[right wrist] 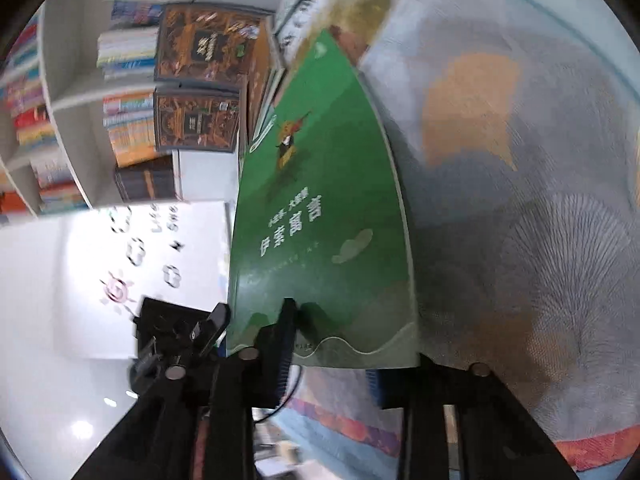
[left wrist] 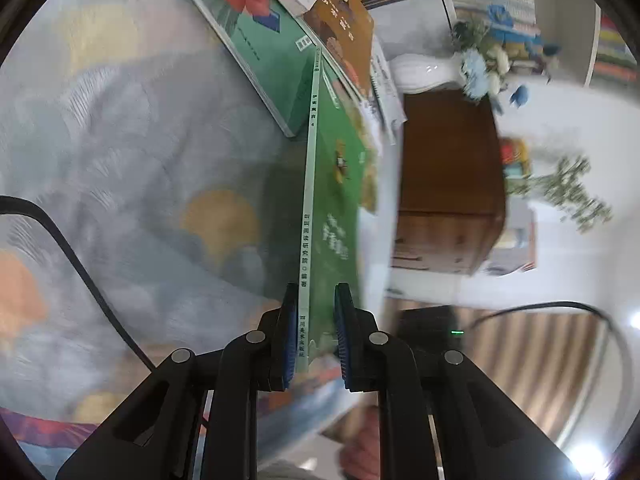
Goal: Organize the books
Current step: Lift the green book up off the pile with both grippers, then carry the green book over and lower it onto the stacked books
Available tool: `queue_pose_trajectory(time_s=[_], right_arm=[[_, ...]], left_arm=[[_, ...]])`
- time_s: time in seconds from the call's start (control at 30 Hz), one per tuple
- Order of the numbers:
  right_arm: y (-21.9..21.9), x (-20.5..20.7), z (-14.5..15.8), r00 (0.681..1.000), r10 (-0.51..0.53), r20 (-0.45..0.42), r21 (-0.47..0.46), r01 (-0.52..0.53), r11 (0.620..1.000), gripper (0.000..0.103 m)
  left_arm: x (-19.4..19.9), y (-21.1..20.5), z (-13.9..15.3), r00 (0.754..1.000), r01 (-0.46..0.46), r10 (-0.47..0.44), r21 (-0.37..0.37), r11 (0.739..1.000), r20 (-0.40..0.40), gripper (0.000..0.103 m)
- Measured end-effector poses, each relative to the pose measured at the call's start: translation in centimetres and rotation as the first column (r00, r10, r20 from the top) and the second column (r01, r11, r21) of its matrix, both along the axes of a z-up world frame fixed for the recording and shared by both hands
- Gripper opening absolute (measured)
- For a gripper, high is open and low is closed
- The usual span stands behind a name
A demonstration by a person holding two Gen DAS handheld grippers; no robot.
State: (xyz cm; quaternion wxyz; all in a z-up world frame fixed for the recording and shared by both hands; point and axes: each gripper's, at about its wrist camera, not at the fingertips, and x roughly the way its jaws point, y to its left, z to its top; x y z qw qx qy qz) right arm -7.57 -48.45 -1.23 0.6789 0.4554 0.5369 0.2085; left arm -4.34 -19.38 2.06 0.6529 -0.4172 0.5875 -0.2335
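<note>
Book (left wrist: 320,208) stands edge-up between jaws — stack (left wrist: 280,20) behind.

- A home room with a reading corner, or perhaps a small children's library (which one cannot be told).
- White shelving (right wrist: 76,128) packed with rows of colourful books (right wrist: 128,124).
- A wooden cabinet (left wrist: 448,184) with a vase of flowers (left wrist: 486,64) on top.
- A patterned rug (left wrist: 120,168) strewn with picture books (left wrist: 256,32).
- A white board (right wrist: 132,264) with childlike drawings.
</note>
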Motion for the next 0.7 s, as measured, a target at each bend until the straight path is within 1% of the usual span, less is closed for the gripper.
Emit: queue_pose_trajectory(time_s=[0.03,0.07,0.13,0.17,0.2,0.23,0.3,0.37,0.47,0.53,0.63,0.7], right_arm=[[0.5,-0.1,0.8,1.000,0.022,0.022,-0.065,-0.021,0.998,0.025],[0.9,-0.2,1.4,0.998,0.045,0.044,-0.125,-0.040,0.991,0.024],[2.2,-0.2,3.1,0.991,0.098,0.090,-0.255,-0.072,0.964,0.023],[2.9,-0.3,3.9,0.985,0.131,0.115,-0.322,-0.088,0.943,0.023],[3.8,-0.5,4.8,0.977,0.166,0.137,-0.389,-0.101,0.916,0.023],[4.7,-0.7,5.6,0.966,0.203,0.161,-0.461,-0.108,0.881,0.023],[6.4,-1.1,7.0,0.942,0.273,0.196,-0.572,-0.117,0.812,0.023],[7.4,-1.7,7.9,0.922,0.319,0.220,-0.632,-0.114,0.767,0.023],[8.4,-2.1,8.7,0.905,0.353,0.238,-0.670,-0.110,0.734,0.023],[9.2,-2.5,9.3,0.890,0.383,0.249,-0.692,-0.113,0.713,0.023],[10.4,-3.3,10.4,0.866,0.423,0.268,-0.714,-0.117,0.690,0.023],[11.2,-3.6,11.2,0.853,0.439,0.282,-0.708,-0.124,0.695,0.023]], left_arm=[[0.0,-0.2,0.4,1.000,0.016,-0.017,0.060,0.998,0.019,0.013],[0.0,-0.4,0.6,0.999,0.027,-0.031,0.099,0.995,0.035,0.013],[-0.1,-0.8,1.1,0.995,0.057,-0.071,0.184,0.981,0.070,0.013],[-0.2,-1.2,1.6,0.991,0.073,-0.098,0.237,0.969,0.095,0.013],[-0.2,-1.5,1.9,0.987,0.083,-0.116,0.266,0.960,0.111,0.013],[-0.3,-1.6,2.2,0.984,0.087,-0.127,0.285,0.954,0.126,0.013],[-0.5,-1.6,2.9,0.976,0.087,-0.145,0.314,0.946,0.165,0.013],[-0.7,-1.2,3.7,0.966,0.085,-0.161,0.337,0.938,0.204,0.013],[-1.0,-0.8,4.8,0.949,0.093,-0.196,0.373,0.923,0.247,0.013],[-1.4,-0.3,5.5,0.939,0.092,-0.207,0.378,0.921,0.275,0.013],[-2.1,0.5,6.6,0.930,0.081,-0.203,0.370,0.925,0.306,0.013],[-2.6,1.3,7.6,0.922,0.070,-0.201,0.371,0.926,0.330,0.013]])
